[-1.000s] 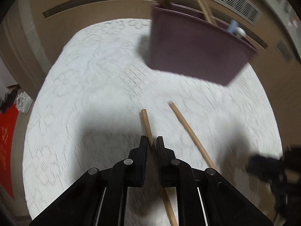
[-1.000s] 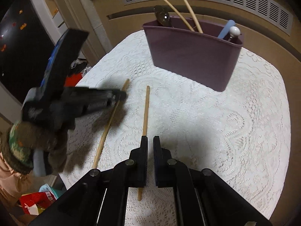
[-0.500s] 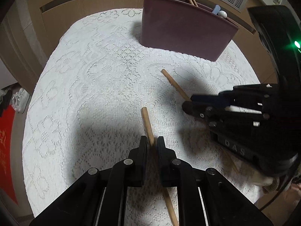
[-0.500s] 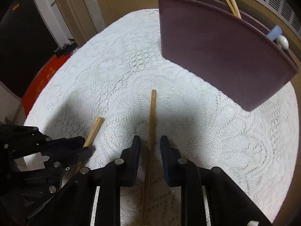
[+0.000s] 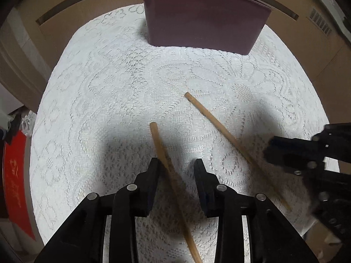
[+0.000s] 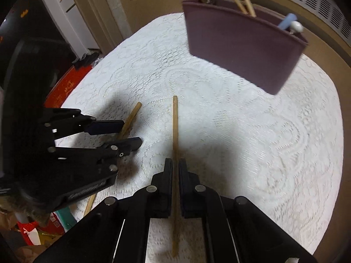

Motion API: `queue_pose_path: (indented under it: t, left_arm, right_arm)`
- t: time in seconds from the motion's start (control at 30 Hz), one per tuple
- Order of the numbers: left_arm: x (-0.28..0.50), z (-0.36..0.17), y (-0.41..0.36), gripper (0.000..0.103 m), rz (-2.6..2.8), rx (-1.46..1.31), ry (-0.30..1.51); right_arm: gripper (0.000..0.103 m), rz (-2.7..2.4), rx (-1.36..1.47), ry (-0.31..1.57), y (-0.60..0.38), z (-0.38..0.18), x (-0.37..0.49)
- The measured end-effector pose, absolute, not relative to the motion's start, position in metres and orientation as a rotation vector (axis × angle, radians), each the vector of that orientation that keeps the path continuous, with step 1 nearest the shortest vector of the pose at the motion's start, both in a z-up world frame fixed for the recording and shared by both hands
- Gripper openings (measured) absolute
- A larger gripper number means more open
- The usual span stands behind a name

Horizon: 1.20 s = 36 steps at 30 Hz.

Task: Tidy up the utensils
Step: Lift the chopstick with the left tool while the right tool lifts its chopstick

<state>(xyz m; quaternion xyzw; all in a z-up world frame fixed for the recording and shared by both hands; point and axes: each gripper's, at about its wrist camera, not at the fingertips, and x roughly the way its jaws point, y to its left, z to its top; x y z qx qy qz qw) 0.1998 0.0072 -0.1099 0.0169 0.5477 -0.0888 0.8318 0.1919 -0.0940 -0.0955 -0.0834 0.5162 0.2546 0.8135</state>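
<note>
Two wooden chopsticks are on the white lace tablecloth [image 5: 109, 87]. My left gripper [image 5: 176, 164] is open around the left chopstick [image 5: 159, 142], which lies between its fingers. My right gripper [image 6: 175, 164] is shut on the right chopstick [image 6: 175, 120], seen in the left wrist view [image 5: 215, 120] too. The left gripper also shows in the right wrist view [image 6: 122, 134], open around its chopstick [image 6: 132, 115]. A purple utensil holder [image 5: 204, 19] stands at the far side, also in the right wrist view [image 6: 241, 46], holding chopsticks, a spoon and other utensils.
The round table's edge curves all around. A beige cabinet wall with vents [image 6: 307, 0] stands behind the holder. Red items and clutter [image 6: 63, 87] lie on the floor to the left.
My left gripper has opened and let go of its chopstick. My right gripper has closed on the other chopstick and drawn back a little from the holder.
</note>
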Motion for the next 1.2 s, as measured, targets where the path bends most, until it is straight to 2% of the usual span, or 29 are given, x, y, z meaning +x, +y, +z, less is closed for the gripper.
queue_pose_path:
  t: [0.03,0.1,0.17,0.37,0.43,0.5,0.57,0.87,1.0,1.2]
  left_arm:
    - [0.199,-0.109,0.008,0.032,-0.191,0.025,1.156]
    - [0.197,-0.108,0.009,0.018,-0.190,0.017,1.144]
    - [0.194,-0.106,0.007,0.011,-0.196,0.024,1.136]
    - [0.182,-0.095,-0.001,0.007,-0.221,0.047,1.094]
    - [0.178,-0.089,0.005,0.006,-0.229,0.030,1.074]
    - [0.175,-0.083,0.013,0.006,-0.231,0.006,1.059]
    - [0.173,-0.081,0.022,0.006,-0.231,-0.021,1.056]
    - [0.165,-0.088,0.028,0.009,-0.292,-0.066,1.123]
    - [0.166,-0.096,0.020,0.011,-0.307,-0.067,1.178]
    - [0.182,-0.105,0.012,0.014,-0.252,-0.044,1.221]
  right_arm:
    - [0.006,0.540,-0.166,1.094,-0.099,-0.092,0.190]
    - [0.006,0.528,-0.143,1.076,-0.109,-0.084,0.188]
    - [0.006,0.522,-0.130,1.063,-0.117,-0.079,0.184]
    - [0.006,0.538,-0.148,1.035,-0.120,-0.076,0.182]
    - [0.010,0.572,-0.160,1.039,-0.113,-0.080,0.183]
    - [0.018,0.583,-0.177,1.042,-0.106,-0.085,0.187]
    - [0.018,0.588,-0.195,1.042,-0.098,-0.089,0.192]
    - [0.018,0.538,-0.241,1.116,-0.061,-0.121,0.237]
    - [0.007,0.494,-0.333,1.107,-0.049,-0.120,0.232]
    - [0.007,0.498,-0.203,1.073,-0.078,-0.103,0.219]
